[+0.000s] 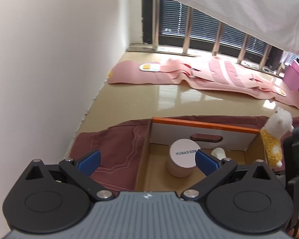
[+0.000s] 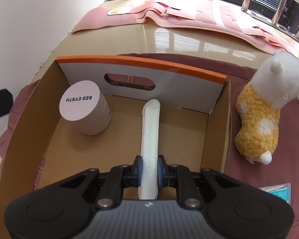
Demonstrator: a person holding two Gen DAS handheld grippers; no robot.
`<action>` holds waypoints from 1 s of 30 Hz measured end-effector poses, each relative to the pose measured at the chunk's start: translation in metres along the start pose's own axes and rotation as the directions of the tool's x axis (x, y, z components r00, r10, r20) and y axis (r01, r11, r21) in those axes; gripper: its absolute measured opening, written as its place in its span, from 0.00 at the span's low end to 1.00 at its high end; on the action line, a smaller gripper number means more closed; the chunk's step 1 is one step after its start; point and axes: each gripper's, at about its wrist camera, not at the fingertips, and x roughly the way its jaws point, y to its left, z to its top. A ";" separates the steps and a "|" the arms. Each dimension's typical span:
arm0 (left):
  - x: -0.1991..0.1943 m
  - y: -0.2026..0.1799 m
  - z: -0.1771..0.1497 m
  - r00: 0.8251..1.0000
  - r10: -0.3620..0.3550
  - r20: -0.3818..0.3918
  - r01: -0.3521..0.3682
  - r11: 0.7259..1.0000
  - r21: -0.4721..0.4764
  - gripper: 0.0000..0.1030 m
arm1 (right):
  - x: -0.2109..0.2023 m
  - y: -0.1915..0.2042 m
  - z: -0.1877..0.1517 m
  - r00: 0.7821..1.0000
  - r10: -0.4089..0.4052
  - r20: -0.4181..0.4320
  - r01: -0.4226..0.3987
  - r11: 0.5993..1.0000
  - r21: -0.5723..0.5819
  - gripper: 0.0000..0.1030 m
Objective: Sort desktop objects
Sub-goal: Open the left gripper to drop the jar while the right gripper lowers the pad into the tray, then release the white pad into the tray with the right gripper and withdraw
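A cardboard box [image 2: 217, 139] with an orange-edged white end wall stands on a maroon cloth. A pink cylindrical tub [image 2: 85, 109] labelled RED EARTH stands inside at the far left; it also shows in the left wrist view [image 1: 182, 160]. My right gripper [image 2: 149, 171] is shut on a long white embossed pad [image 2: 150, 131] that reaches over the box floor toward the end wall. My left gripper [image 1: 147, 160] is open and empty, above the near left wall of the box [image 1: 143, 159], with the tub just beyond its right finger.
A yellow and white plush toy [image 2: 263, 119] lies on the cloth right of the box, also seen in the left wrist view [image 1: 275, 137]. A clear packet of swabs [image 2: 277, 194] lies at the near right. Pink fabric [image 2: 189, 14] lies on the floor by a railing.
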 end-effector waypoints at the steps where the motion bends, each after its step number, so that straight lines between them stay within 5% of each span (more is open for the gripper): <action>1: 0.002 -0.003 0.000 1.000 -0.004 -0.004 0.004 1.000 0.012 1.00 | 0.000 0.000 0.000 1.000 0.001 0.001 -0.001 1.000 0.002 0.15; 5: 0.001 -0.007 0.002 1.000 0.004 0.000 -0.004 1.000 0.029 1.00 | -0.004 0.000 0.000 1.000 0.008 0.017 -0.008 1.000 -0.003 0.18; 12: -0.020 -0.002 0.005 0.999 0.040 0.014 -0.040 0.999 0.001 1.00 | -0.030 0.007 -0.004 0.997 0.050 0.058 -0.049 0.998 -0.030 0.56; 19: -0.072 -0.010 0.015 0.997 0.056 0.058 -0.053 0.997 -0.054 1.00 | -0.099 -0.006 -0.009 0.978 0.150 0.144 -0.144 0.988 -0.055 0.60; 23: -0.101 -0.031 0.020 0.999 0.038 0.030 -0.036 0.998 -0.053 1.00 | -0.144 -0.043 -0.018 0.973 0.164 0.160 -0.160 0.986 -0.040 0.69; 30: -0.129 -0.104 0.021 0.991 -0.109 -0.077 0.108 0.994 -0.026 1.00 | -0.190 -0.157 -0.039 0.992 0.090 0.090 -0.096 0.994 0.054 0.82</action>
